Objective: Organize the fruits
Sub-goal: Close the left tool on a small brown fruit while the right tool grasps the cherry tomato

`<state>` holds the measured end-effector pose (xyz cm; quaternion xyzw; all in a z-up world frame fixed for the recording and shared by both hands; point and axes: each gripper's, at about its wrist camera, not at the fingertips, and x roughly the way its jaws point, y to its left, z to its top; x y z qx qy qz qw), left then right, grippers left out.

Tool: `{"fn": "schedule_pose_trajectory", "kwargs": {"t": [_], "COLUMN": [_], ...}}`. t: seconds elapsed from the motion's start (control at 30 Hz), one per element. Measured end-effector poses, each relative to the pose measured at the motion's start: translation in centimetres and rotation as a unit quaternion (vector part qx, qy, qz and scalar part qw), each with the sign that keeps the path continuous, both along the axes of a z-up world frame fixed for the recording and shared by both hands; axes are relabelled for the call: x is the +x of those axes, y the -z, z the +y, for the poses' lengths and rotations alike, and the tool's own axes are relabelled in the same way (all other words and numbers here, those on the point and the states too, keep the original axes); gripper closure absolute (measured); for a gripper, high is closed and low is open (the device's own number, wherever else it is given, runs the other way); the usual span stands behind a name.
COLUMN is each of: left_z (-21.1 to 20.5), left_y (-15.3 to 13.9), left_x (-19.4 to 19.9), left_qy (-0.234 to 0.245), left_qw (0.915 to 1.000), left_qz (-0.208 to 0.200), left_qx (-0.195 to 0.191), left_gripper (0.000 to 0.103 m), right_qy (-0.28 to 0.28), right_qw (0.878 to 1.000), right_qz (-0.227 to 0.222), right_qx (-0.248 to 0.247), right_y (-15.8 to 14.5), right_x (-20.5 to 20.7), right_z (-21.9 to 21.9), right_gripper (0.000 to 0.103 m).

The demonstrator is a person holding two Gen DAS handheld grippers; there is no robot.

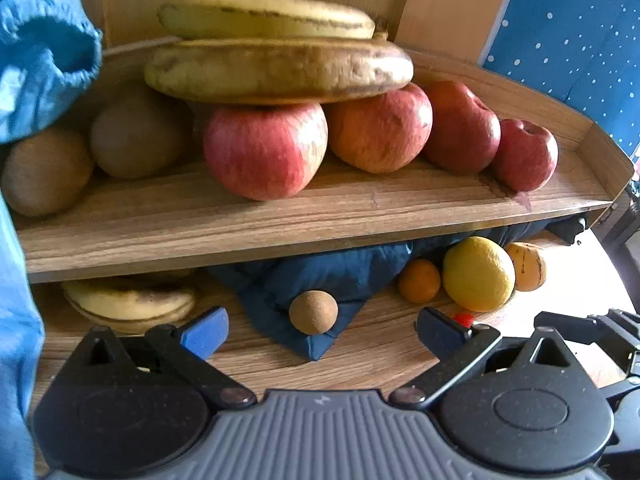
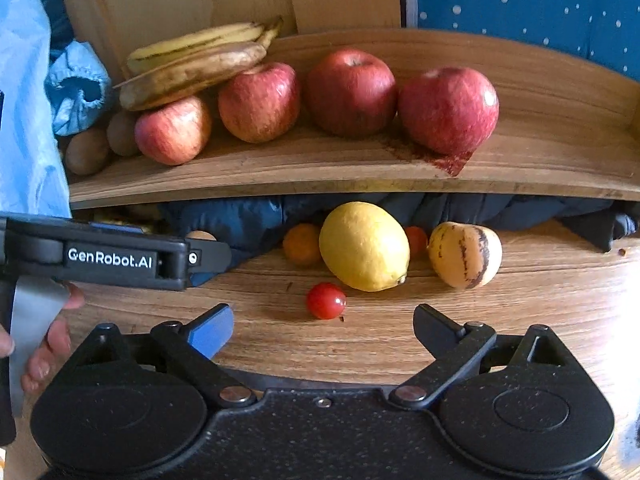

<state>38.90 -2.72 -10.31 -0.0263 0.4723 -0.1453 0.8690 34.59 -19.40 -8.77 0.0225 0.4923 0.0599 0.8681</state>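
A wooden shelf (image 1: pixel 240 224) (image 2: pixel 320 176) carries several red apples (image 1: pixel 264 148) (image 2: pixel 448 110), two bananas (image 1: pixel 280 68) (image 2: pixel 188 72) stacked on them, and brown kiwis (image 1: pixel 44 172) (image 2: pixel 86 152) at the left. On the table below lie a lemon (image 1: pixel 478 274) (image 2: pixel 364 246), a small orange (image 1: pixel 418 280) (image 2: pixel 302 244), a striped pale fruit (image 1: pixel 528 266) (image 2: pixel 466 254), a small brown round fruit (image 1: pixel 313 312) and a cherry tomato (image 2: pixel 326 301). More bananas (image 1: pixel 128 304) lie under the shelf. My left gripper (image 1: pixel 322 334) is open before the brown fruit. My right gripper (image 2: pixel 324 330) is open just short of the tomato.
A dark blue quilted cloth (image 1: pixel 340 276) (image 2: pixel 248 220) lies bunched under the shelf. A light blue sleeve (image 1: pixel 44 52) (image 2: pixel 76 88) hangs at the left. The left gripper's body (image 2: pixel 112 258) crosses the right wrist view at left, with a hand (image 2: pixel 52 340) below it. A dotted blue curtain (image 1: pixel 568 36) stands behind.
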Motion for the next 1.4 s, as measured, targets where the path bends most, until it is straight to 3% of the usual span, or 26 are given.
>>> {"fn": "schedule_pose_trajectory", "kwargs": {"t": [0.23, 0.37, 0.67, 1.0, 1.4], "left_z": [0.4, 0.5, 0.7, 1.6, 1.6], "left_y": [0.8, 1.0, 0.9, 1.2, 0.7], "left_x": [1.0, 1.4, 1.4, 1.7, 1.3], "left_qy": [-0.013, -0.013, -0.010, -0.024, -0.026], "left_qw": [0.9990, 0.9986, 0.9994, 0.9985, 0.9985], "left_qz": [0.022, 0.027, 0.028, 0.044, 0.043], "left_qx": [-0.036, -0.044, -0.018, -0.020, -0.021], "left_gripper": [0.003, 0.014, 0.039, 0.053, 0.063], "right_qy": [0.011, 0.015, 0.028, 0.021, 0.015], "right_qw": [1.000, 0.999, 0.999, 0.999, 0.999], "right_qz": [0.022, 0.025, 0.034, 0.035, 0.036], "right_qx": [-0.010, -0.016, -0.020, -0.019, -0.008], "right_y": [1.3, 1.6, 2.3, 2.6, 2.9], "right_x": [0.8, 1.1, 1.5, 2.7, 2.8], "right_z": [0.4, 0.7, 1.0, 1.6, 2.7], "right_gripper": [0.018, 0.025, 0.040, 0.053, 0.053]}}
